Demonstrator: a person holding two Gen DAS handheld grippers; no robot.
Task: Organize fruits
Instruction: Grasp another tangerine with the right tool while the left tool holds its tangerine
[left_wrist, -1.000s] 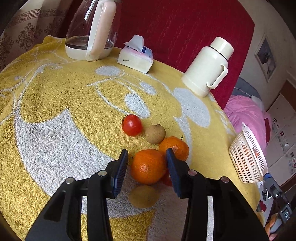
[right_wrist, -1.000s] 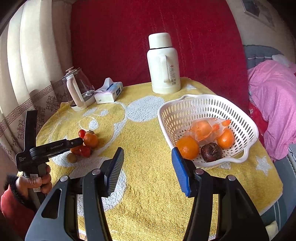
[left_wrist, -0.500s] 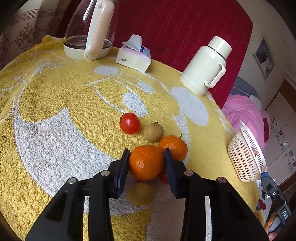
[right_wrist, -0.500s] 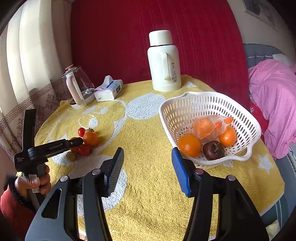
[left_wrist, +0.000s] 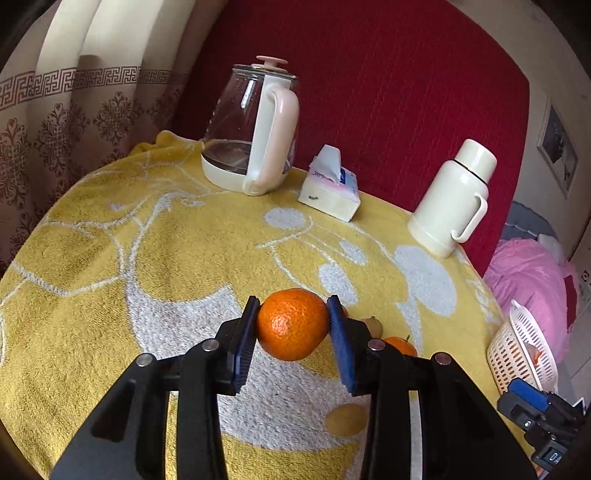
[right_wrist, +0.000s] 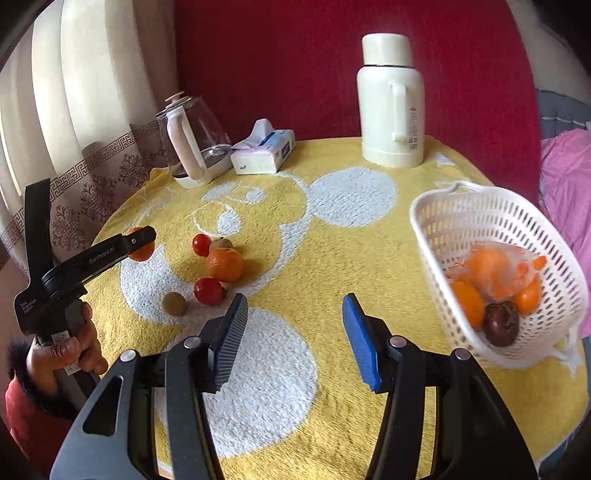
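left gripper (left_wrist: 291, 321) clamps mandarin (left_wrist: 292, 324) between pads | right gripper (right_wrist: 293, 336) wide, empty

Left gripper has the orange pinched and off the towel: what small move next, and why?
Probably carry the orange across toward the basket, keeping the left gripper shut. The fruit sits squarely between both pads, clear of the towel, and the basket already holds sorted fruit. Five pieces remain on the towel, so pass above them. The right gripper hangs open and empty.
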